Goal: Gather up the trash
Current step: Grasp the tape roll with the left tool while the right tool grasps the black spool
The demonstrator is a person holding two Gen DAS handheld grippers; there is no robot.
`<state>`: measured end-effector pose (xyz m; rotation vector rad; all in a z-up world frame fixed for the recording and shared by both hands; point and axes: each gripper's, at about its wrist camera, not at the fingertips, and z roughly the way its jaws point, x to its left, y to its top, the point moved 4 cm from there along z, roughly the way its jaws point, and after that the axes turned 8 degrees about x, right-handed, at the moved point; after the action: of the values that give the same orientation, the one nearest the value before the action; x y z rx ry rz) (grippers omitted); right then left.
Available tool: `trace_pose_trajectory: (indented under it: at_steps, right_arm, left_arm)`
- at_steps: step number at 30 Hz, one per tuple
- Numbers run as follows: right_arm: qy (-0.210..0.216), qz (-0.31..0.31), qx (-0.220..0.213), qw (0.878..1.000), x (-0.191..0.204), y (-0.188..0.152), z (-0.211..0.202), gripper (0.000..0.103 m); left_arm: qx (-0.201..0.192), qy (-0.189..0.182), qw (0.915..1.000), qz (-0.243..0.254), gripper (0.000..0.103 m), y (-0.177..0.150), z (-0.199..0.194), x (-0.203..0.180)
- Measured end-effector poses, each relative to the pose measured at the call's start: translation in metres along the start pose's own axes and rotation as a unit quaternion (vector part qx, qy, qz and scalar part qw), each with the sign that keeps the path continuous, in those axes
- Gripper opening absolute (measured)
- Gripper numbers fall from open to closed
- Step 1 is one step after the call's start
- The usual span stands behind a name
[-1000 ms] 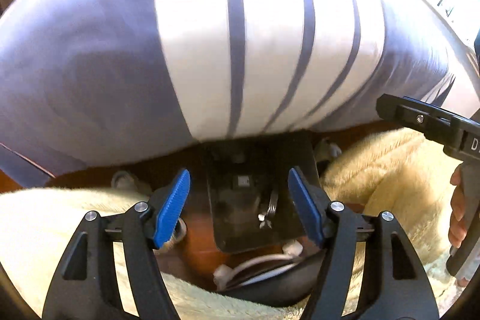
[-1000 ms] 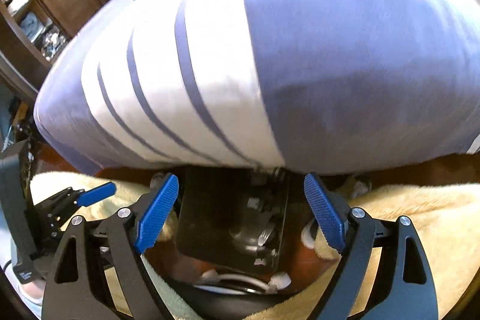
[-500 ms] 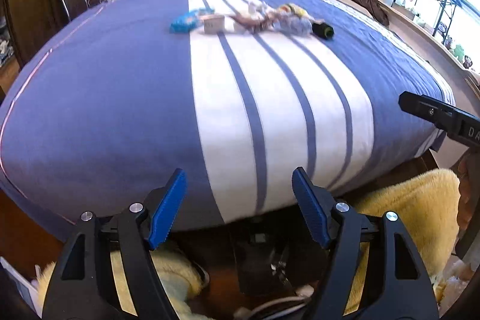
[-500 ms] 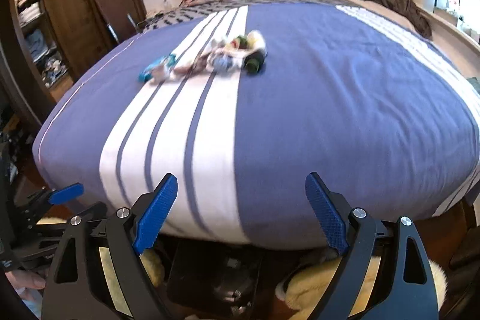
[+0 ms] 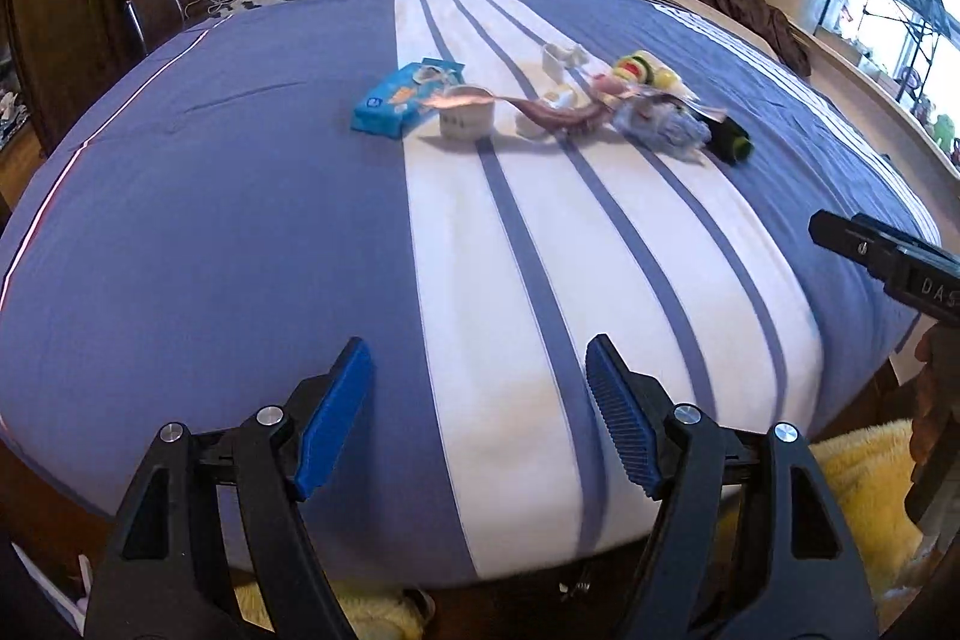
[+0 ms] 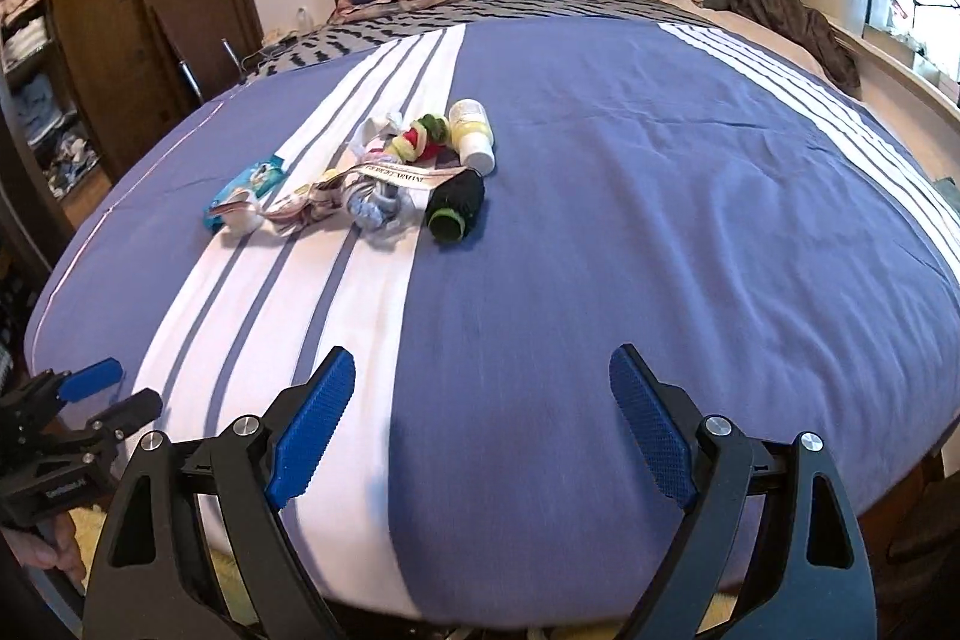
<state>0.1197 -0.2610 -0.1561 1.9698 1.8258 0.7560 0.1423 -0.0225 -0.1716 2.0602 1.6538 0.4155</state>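
The litter lies in one loose row across the middle of the blue bedspread with white stripes (image 5: 240, 196), running side to side well ahead of both tools: a blue plastic snack packet (image 5: 403, 95) at the left end, a small white tub with its foil lid peeled up (image 5: 467, 117) beside it, a crumpled printed wrapper (image 5: 561, 118), a scrunched clear plastic bag (image 5: 659, 127), a rolled black sock with a green cuff (image 6: 454, 208) and a pale yellow bottle with a white cap (image 6: 473, 133) at the right end. Nothing is picked up yet. The left gripper (image 5: 477, 418) hangs over the foot of the bed, jaws spread wide and empty — the packet and tub lie straight ahead and slightly left of it. The right gripper (image 6: 480, 430) is likewise wide open and empty, and the sock and bottle lie ahead on its side. I judge each hand takes its own end. No bin or bag for the rubbish is in view.
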Motion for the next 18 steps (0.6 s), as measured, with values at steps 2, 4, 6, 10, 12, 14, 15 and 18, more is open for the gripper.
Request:
trace_pose_trajectory:
  at_steps: [2, 4, 6, 10, 12, 14, 15, 18]
  right_arm:
    - [0.001, -0.003, 0.001, 1.000, 0.001, 0.005, 0.008, 0.085]
    - [0.001, -0.005, 0.003, 1.000, 0.003, 0.010, 0.016, 0.074]
    - [0.002, -0.008, 0.004, 1.000, 0.005, 0.016, 0.025, 0.067]
    - [0.001, -0.008, 0.000, 1.000, 0.009, 0.029, 0.035, 0.059]
    - [0.004, -0.006, 0.001, 1.000, 0.008, 0.038, 0.040, 0.058]
    - [0.000, -0.007, -0.001, 1.000, 0.009, 0.045, 0.044, 0.057]
    - [-0.007, -0.008, 0.000, 1.000, 0.009, 0.047, 0.046, 0.056]
    - [-0.027, -0.013, 0.001, 1.000, 0.005, 0.054, 0.053, 0.051]
  left_arm:
    - [0.001, -0.002, 1.0000, -0.006, 0.070, 0.010, 0.008, 0.005]
    - [0.002, -0.002, 1.0000, -0.007, 0.070, 0.018, 0.013, 0.008]
    - [0.002, -0.002, 1.0000, -0.009, 0.070, 0.027, 0.019, 0.010]
    - [0.002, -0.009, 0.9999, -0.010, 0.070, 0.044, 0.032, 0.011]
    - [0.003, -0.011, 0.9998, -0.013, 0.069, 0.053, 0.039, 0.013]
    - [0.003, -0.013, 0.9998, -0.013, 0.069, 0.059, 0.043, 0.013]
    - [0.003, -0.014, 0.9998, -0.013, 0.069, 0.063, 0.046, 0.013]
    - [0.003, -0.018, 0.9998, -0.012, 0.069, 0.075, 0.053, 0.014]
